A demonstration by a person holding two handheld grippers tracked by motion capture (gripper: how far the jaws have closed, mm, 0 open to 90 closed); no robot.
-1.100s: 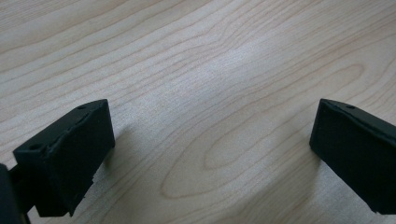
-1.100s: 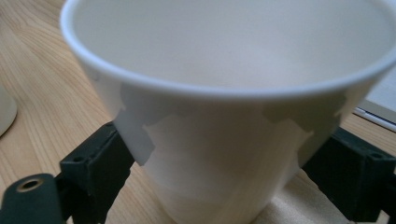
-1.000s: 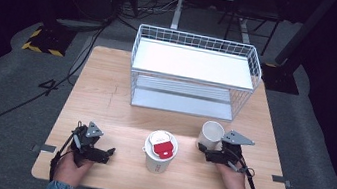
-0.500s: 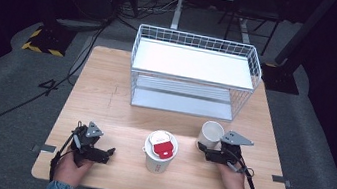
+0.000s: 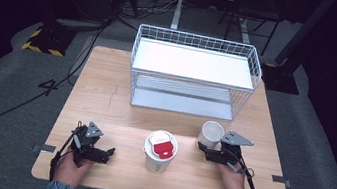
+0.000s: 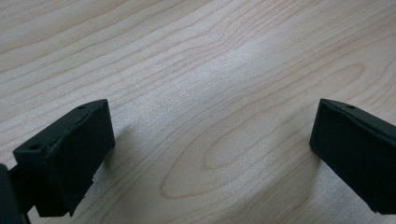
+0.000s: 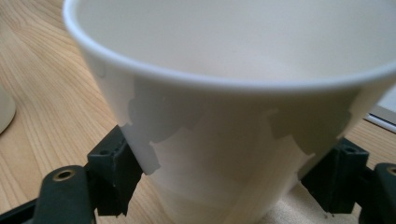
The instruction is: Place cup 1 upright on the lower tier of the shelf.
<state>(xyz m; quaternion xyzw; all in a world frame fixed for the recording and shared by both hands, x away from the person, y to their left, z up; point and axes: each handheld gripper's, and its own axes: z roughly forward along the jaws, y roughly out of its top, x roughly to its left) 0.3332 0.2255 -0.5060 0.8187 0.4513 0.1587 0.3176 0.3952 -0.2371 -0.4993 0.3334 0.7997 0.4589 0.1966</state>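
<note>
A white paper cup [image 5: 211,133] stands open-topped at the right of the wooden table [image 5: 105,95]. My right gripper [image 5: 204,149] is shut on its lower wall. In the right gripper view the cup [image 7: 224,116] looms large, and the right gripper [image 7: 224,175] has one black pad pressed on each side of it. My left gripper [image 5: 108,154] rests low at the front left with its jaws wide apart. In the left gripper view the left gripper [image 6: 210,154] is open with bare wood between its pads.
A paper cup with a white lid and a red tab [image 5: 160,151] stands at the front middle, between the two hands. A white wire rack with two shelves [image 5: 195,73] takes up the back of the table. Dark floor and cables lie beyond the edges.
</note>
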